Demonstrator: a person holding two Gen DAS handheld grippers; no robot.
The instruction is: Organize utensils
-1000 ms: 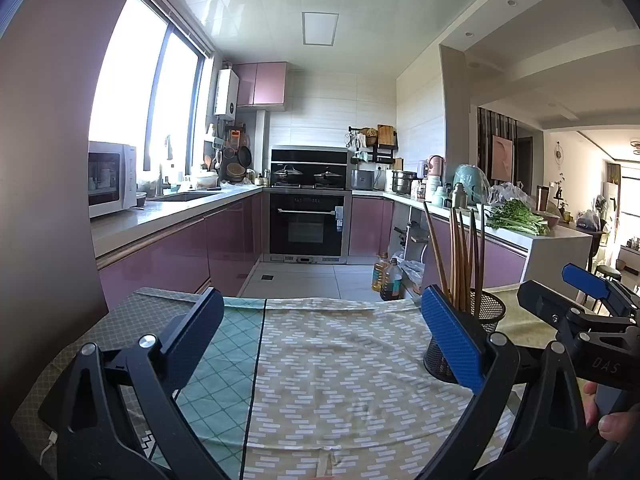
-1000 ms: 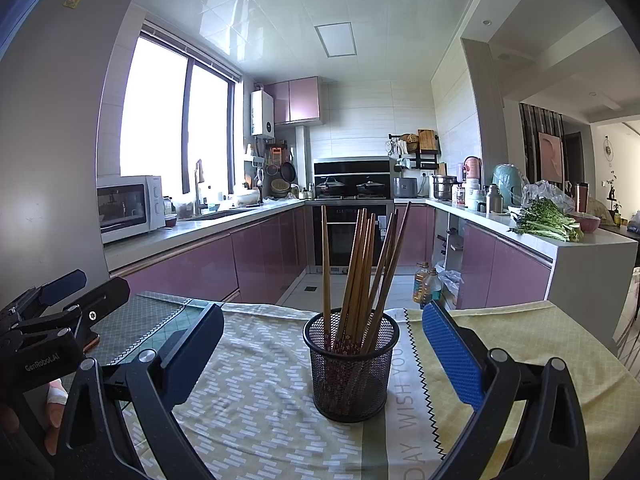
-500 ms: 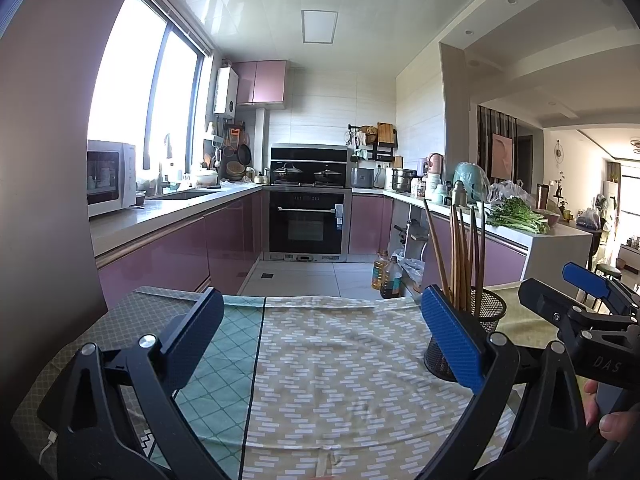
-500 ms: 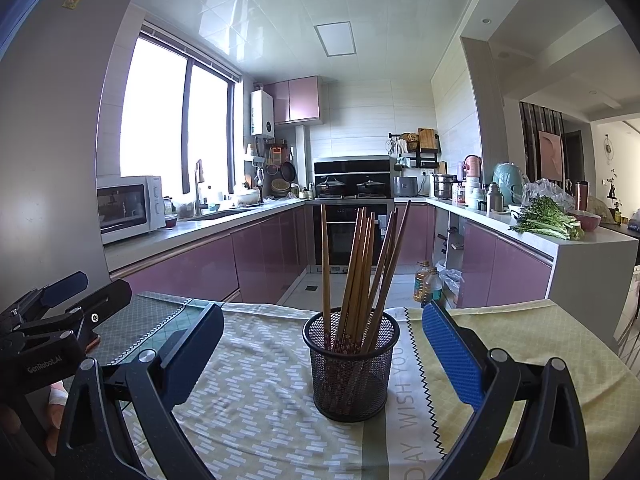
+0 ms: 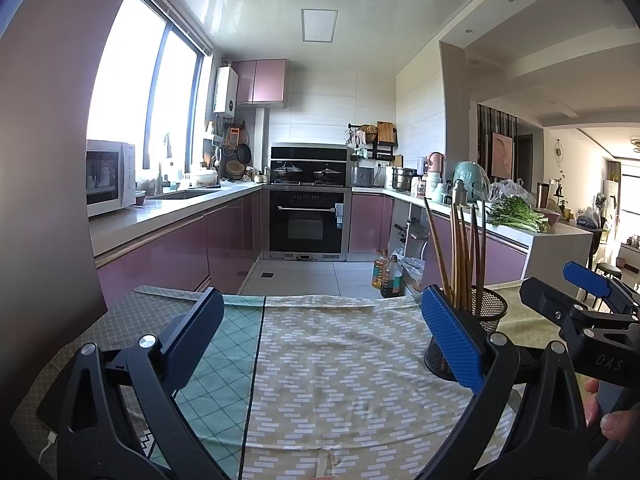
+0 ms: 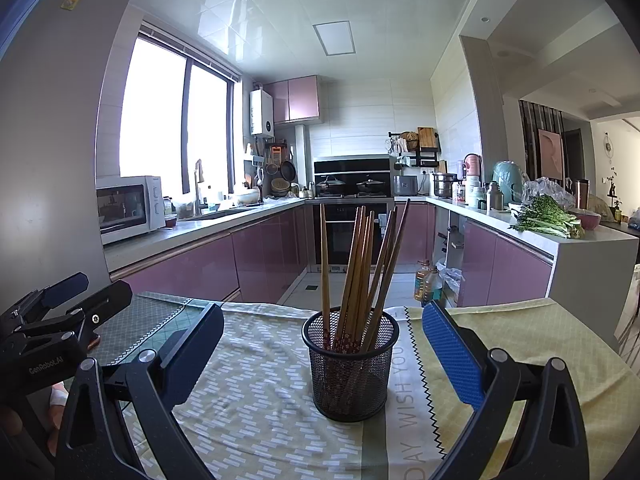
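The holder point(image 6: 351, 364), a black mesh cup, stands upright on the cloth point(image 6: 260, 392) and is the landmark here. Inside it the chopsticks point(image 6: 360, 268) stand on end and fan out, leaning on its rim. I count about 8, but they overlap, so the number is not sure.

The right gripper point(image 6: 322, 354) faces the holder directly, fingers wide apart and empty, 1 on each side of it, not touching. The left gripper point(image 5: 320, 334) is to the left of the holder, also wide apart and empty, over bare cloth.

The chopsticks look like wood: light, stiff and thin, and probably smooth, so 1 can slip or turn between flat pads. I think the best place to take hold is the upper part, well above the rim, where the sticks spread apart and 1 can be separated. The holder seems light too, so a sideways pull may tip it; lifting straight up seems safer.
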